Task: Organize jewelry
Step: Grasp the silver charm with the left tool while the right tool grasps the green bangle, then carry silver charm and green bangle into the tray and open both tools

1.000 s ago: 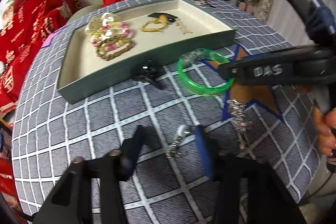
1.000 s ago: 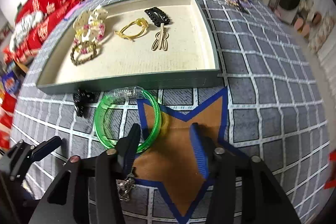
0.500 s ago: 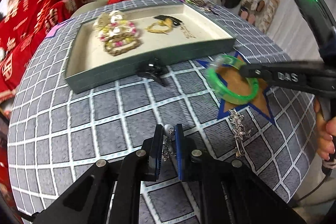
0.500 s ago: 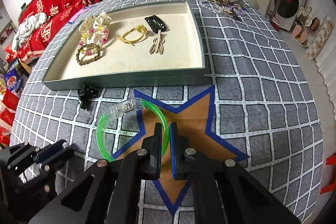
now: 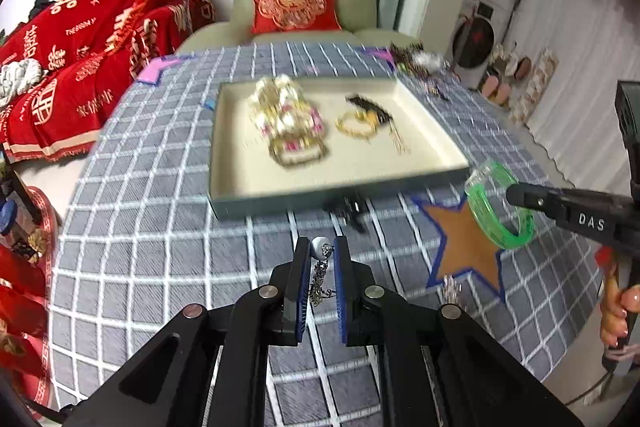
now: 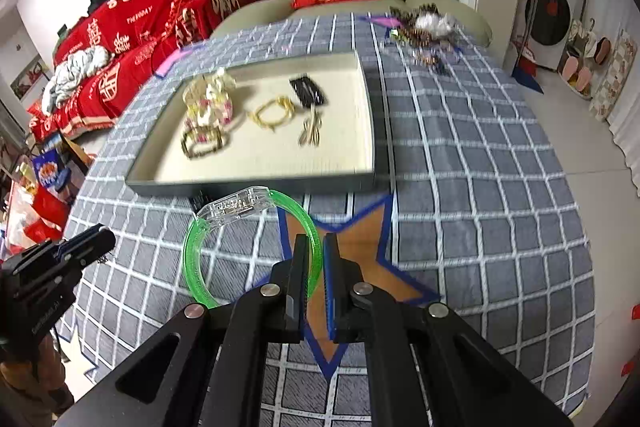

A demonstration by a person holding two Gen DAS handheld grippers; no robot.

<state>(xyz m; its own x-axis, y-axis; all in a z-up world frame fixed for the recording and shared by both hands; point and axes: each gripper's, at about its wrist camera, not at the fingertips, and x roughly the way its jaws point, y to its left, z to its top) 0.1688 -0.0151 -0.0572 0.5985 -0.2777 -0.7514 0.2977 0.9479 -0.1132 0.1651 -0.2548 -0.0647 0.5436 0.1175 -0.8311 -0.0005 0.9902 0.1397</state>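
We have the left hand-held gripper (image 5: 322, 259) pinched on a dangly chain earring (image 5: 319, 273), and the right hand-held gripper (image 6: 316, 259) pressed tight on the rim of the green bangle (image 6: 248, 235). Both pieces hang clear above the desk (image 5: 160, 227), just short of the tray (image 5: 320, 193). The bangle looks stiff, light and slick, so a grip across the band suits it; its clear clasp seems the fragile part. The earring is limp and will likely swing, best held near its bead. A second ago both sets of jaws stood spread around pieces lying on the cloth; they have since closed, and both pieces have lifted off the desk.
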